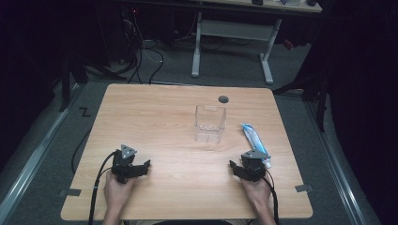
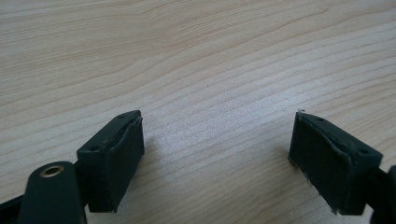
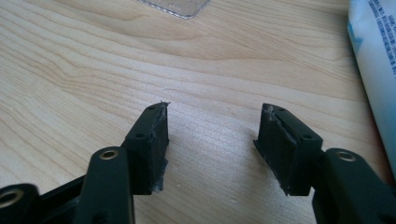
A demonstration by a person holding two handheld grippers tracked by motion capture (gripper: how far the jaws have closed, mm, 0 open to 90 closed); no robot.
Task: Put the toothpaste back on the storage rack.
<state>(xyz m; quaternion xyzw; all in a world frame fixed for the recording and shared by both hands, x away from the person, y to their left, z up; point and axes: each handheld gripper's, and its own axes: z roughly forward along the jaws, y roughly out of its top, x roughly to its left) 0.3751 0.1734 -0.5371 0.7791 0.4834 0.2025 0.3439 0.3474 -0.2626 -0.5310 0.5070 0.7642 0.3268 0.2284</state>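
A clear plastic box (image 1: pixel 210 124) stands upright at the middle of the wooden table (image 1: pixel 159 112). To its right lies a white and blue tube (image 1: pixel 253 138), lengthwise toward the front edge. My right gripper (image 1: pixel 241 168) rests near the tube's front end, held by a hand. In the right gripper view its jaws (image 3: pixel 215 109) stand open over bare wood, with the tube (image 3: pixel 373 60) at the right edge and a corner of the box (image 3: pixel 177 5) at the top. My left gripper (image 1: pixel 140 168) sits at the front left, open (image 2: pixel 219 121) over bare wood.
A round cable hole (image 1: pixel 223 99) sits near the table's far edge. Beyond the table stands a white-legged desk (image 1: pixel 232 42) with cables on the floor. Black cables trail from both grippers over the front edge.
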